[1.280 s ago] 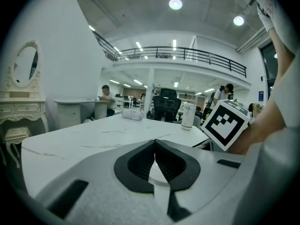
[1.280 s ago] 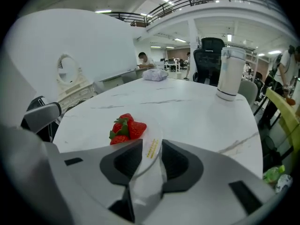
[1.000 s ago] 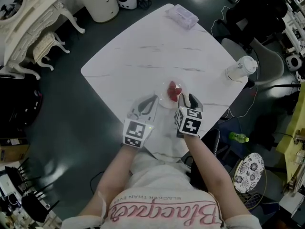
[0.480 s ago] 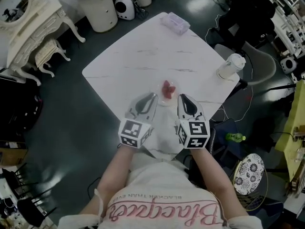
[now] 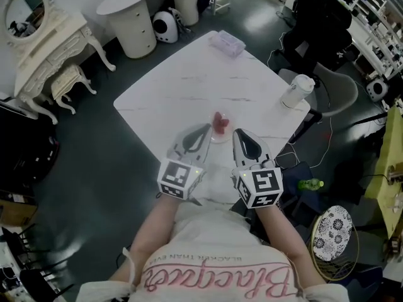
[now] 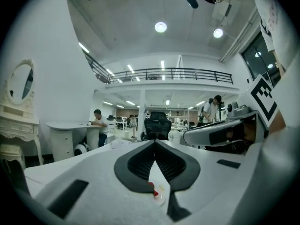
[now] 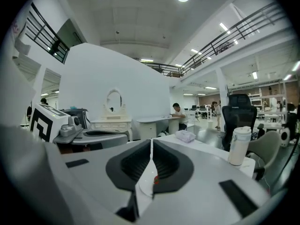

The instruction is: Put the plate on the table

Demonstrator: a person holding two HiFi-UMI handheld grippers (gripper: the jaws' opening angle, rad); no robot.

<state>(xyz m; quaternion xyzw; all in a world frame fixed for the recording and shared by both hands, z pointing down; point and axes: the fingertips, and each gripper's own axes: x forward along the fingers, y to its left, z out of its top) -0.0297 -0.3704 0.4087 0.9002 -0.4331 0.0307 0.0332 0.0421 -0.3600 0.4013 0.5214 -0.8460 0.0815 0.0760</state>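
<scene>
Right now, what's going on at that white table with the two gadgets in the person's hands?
A person stands at the white table holding a two-jaw gripper in each hand. A small clear plate with something red on it sits on the table top just ahead of them. The left gripper and the right gripper lie low on either side of the plate, tips near its rim. Both have their jaws shut with nothing between them, so the plate looks set down.
</scene>
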